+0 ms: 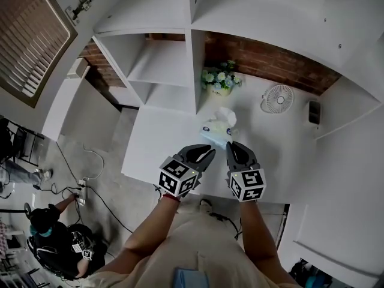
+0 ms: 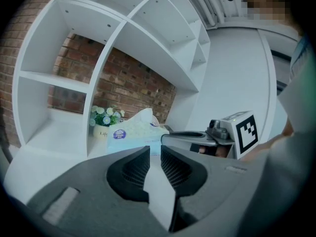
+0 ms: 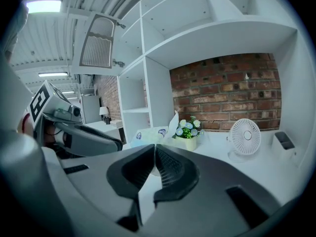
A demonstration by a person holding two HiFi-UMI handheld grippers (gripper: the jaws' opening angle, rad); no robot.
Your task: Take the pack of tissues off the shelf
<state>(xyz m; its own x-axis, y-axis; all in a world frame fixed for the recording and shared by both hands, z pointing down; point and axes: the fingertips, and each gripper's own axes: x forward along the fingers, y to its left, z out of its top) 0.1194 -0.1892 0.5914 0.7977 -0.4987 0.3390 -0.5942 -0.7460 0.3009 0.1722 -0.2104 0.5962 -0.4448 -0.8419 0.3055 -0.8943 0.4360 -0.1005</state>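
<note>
Hovering both grippers near the tissue pack (image 1: 217, 128), which sits on the white shelf (image 1: 270, 143) just before the flower pot (image 1: 219, 84). My left gripper (image 1: 208, 155) holds its jaws narrowly apart, empty; my right gripper (image 1: 230, 148) has them pressed together on nothing.

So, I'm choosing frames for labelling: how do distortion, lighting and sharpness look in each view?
Head view: strong fisheye bends the shelf edges, light even, pack of tissues fairly sharp. Left gripper view: black corners, dimmer, shelf lines bowed. Right gripper view: ceiling lamp blows out at top left, yet brick wall and fan are crisp.
</note>
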